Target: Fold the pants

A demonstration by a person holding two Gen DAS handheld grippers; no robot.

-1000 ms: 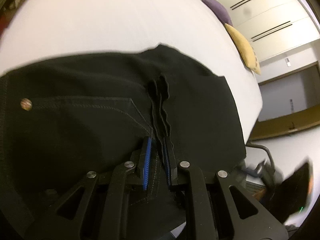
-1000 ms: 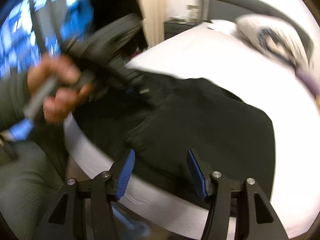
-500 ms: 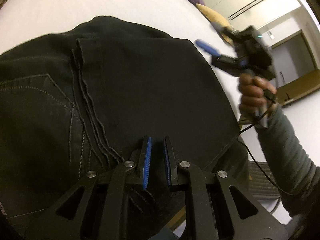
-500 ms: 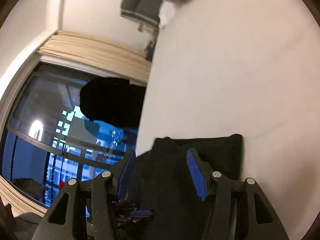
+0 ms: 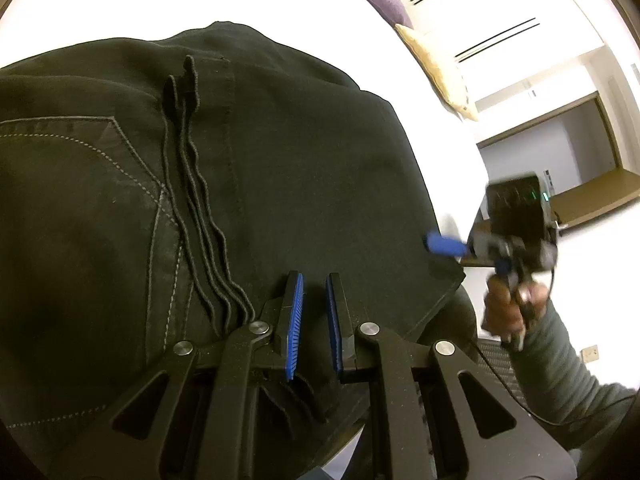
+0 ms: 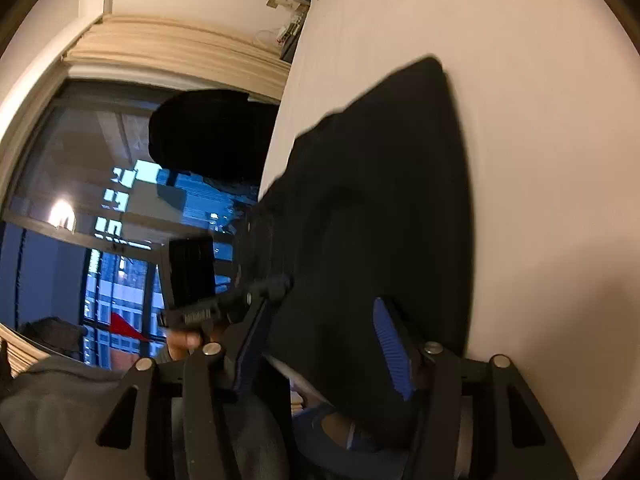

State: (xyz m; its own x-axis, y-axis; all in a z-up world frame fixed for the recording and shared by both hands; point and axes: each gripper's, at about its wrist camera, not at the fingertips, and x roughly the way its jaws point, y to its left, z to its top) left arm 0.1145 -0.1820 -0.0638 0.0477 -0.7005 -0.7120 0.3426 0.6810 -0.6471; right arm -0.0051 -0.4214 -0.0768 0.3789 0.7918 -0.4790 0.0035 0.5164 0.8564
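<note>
Jaws: your left gripper (image 5: 314, 320) is clamping the pants (image 5: 280, 168); your right gripper (image 6: 324, 344) is opening over their near hem, so be pinching every layer.

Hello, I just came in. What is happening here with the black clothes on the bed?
A person is folding black pants on a white bed with a handheld gripper in each hand. The left gripper, jaws nearly shut, is over the near edge of the folded cloth; whether it pinches fabric is unclear. The right gripper is open above a corner of the pants, its jaws just widening, holding nothing.
</note>
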